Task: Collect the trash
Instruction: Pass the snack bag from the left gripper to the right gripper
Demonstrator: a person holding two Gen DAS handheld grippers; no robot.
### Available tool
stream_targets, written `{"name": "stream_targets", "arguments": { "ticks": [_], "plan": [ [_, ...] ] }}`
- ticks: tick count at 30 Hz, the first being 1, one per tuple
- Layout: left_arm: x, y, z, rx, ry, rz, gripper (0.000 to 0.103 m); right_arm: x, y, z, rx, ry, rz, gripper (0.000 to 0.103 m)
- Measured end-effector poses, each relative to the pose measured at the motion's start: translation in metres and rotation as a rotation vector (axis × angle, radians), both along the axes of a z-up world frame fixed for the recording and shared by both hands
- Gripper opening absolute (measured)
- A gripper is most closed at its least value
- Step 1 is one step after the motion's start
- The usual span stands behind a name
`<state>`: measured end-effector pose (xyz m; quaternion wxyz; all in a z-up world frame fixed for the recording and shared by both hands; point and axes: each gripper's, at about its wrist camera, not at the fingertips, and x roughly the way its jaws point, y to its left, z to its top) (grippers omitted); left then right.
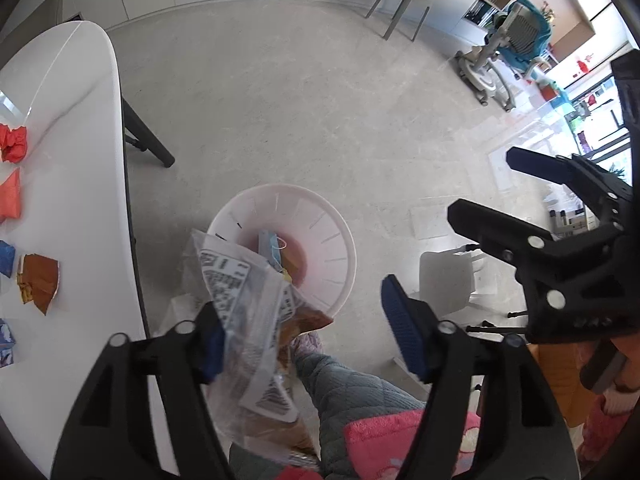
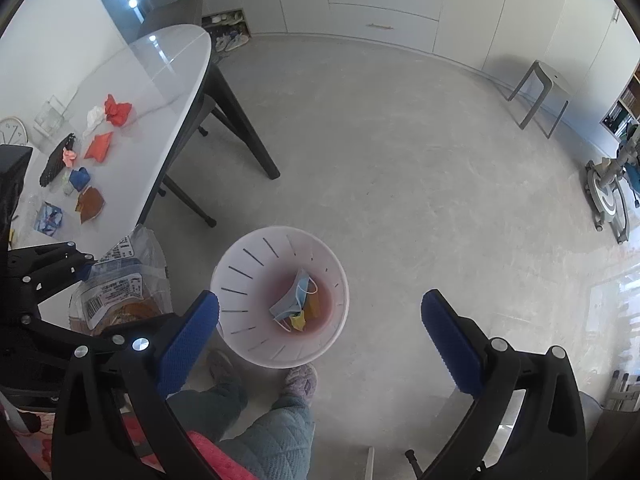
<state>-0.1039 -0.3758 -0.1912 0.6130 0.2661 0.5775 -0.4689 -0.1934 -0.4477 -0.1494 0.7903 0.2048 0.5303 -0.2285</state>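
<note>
A pale pink slotted trash basket (image 1: 340,252) (image 2: 240,264) stands on the floor and holds a blue face mask (image 2: 294,298) and small scraps. My left gripper (image 1: 308,330) is open wide above the basket's near rim. A clear printed plastic bag (image 1: 248,320) (image 2: 120,284) hangs against its left finger (image 1: 212,344), and the right finger does not touch it. My right gripper (image 2: 320,328) is open and empty above the basket. It also shows in the left wrist view (image 1: 484,184).
A white table (image 2: 172,80) (image 1: 80,120) on the left carries several crumpled pieces of trash: red paper (image 2: 118,110), an orange piece (image 2: 99,146), a brown wrapper (image 2: 90,204) (image 1: 40,284) and blue bits. The person's legs and slippers (image 2: 298,378) are beside the basket. A grey stool (image 2: 540,96) stands far off.
</note>
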Motion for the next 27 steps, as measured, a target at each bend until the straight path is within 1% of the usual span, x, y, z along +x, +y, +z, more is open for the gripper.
{"name": "stream_targets", "arguments": {
  "ticks": [3, 10, 12, 13, 18, 22, 25, 27],
  "plan": [
    [-0.001, -0.001, 0.002, 0.008, -0.008, 0.009, 0.079, -0.002, -0.004, 0.001, 0.002, -0.007, -0.012, 0.101],
    [0.002, 0.003, 0.006, 0.022, -0.019, 0.015, 0.081, 0.001, -0.005, 0.003, 0.002, -0.014, -0.016, 0.1],
    [0.0, 0.0, 0.007, 0.028, -0.013, 0.014, 0.087, 0.003, -0.005, 0.003, 0.002, -0.015, -0.017, 0.1],
    [0.001, 0.001, 0.007, 0.025, -0.01, 0.012, 0.087, 0.003, -0.005, 0.004, 0.002, -0.017, -0.017, 0.1],
    [-0.002, 0.003, 0.012, -0.012, 0.039, -0.043, 0.088, 0.003, -0.005, 0.008, 0.015, -0.043, -0.007, 0.1],
    [-0.005, 0.01, 0.023, -0.083, 0.088, -0.116, 0.088, 0.005, -0.003, 0.011, 0.031, -0.068, 0.032, 0.1],
    [-0.006, 0.014, 0.03, -0.121, 0.134, -0.166, 0.089, 0.008, 0.0, 0.015, 0.048, -0.094, 0.081, 0.1],
    [-0.007, 0.016, 0.035, -0.146, 0.161, -0.202, 0.089, 0.011, 0.004, 0.018, 0.085, -0.125, 0.144, 0.1]
  ]
}}
